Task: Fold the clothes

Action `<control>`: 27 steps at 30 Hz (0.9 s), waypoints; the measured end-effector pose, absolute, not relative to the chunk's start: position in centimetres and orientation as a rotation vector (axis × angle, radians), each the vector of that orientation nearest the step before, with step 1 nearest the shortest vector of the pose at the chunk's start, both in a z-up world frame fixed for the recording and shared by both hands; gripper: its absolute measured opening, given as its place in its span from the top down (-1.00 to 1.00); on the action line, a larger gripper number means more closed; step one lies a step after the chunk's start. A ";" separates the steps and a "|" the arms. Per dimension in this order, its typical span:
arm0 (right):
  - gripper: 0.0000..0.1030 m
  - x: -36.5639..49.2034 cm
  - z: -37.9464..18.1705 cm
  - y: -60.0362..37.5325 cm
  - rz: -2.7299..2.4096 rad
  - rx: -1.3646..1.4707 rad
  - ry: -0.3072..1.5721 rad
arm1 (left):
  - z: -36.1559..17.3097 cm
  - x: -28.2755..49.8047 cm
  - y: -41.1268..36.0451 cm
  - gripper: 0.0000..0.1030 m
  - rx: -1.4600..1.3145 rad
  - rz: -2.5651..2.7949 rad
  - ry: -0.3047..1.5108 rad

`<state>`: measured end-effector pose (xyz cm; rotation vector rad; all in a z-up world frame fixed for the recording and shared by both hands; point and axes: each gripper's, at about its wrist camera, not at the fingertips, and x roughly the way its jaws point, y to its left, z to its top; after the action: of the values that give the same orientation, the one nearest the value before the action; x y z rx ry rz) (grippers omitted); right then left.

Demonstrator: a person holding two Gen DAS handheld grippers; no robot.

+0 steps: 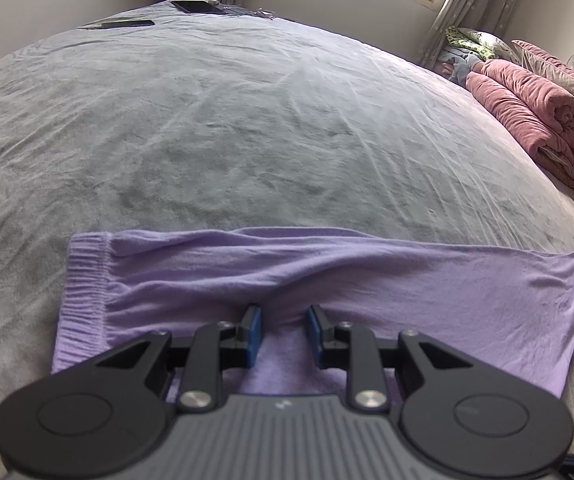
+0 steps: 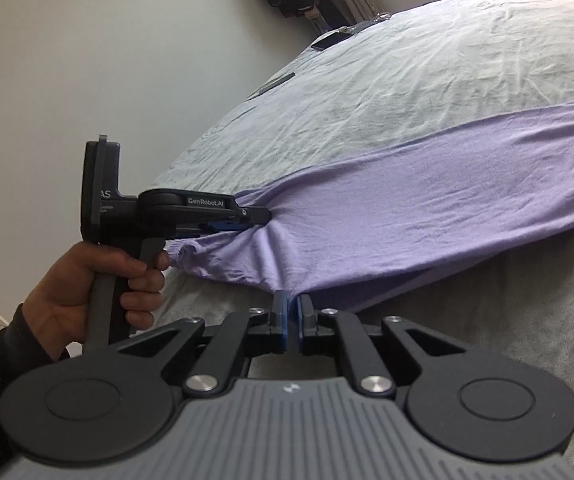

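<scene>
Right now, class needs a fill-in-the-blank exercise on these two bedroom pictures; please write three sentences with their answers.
1. The purple knit garment lies on a grey ____.
2. The right gripper pinches the garment's ____.
3. The rolled quilt by the curtain is ____.

Missing words: bed; edge; pink

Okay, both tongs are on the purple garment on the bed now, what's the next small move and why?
Probably lift both edges together and carry them across the purple garment to fold it. The right tongs are pinched shut on its near edge, and the left tongs are bunching fabric near the ribbed cuff. The garment lies stretched over the grey bedspread, so raising one side alone would likely skew it.
</scene>
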<state>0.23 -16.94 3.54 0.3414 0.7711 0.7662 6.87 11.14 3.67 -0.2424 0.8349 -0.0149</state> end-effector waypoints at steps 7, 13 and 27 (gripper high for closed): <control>0.71 0.4 1.9 -16.2 0.729 0.156 0.783 | 3.6 6.7 11.1 0.50 -0.239 -0.020 0.833; 0.71 -0.3 2.5 -16.5 0.747 0.104 0.720 | 4.1 6.6 10.7 0.42 -0.226 -0.017 0.840; 0.05 -0.7 3.5 -12.9 0.796 -0.220 0.595 | 5.5 5.1 8.8 0.39 -0.178 -0.098 0.813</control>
<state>-0.72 -12.88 3.55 -0.2205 0.5953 0.7959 5.08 8.81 5.52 -0.1784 0.8126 -0.0977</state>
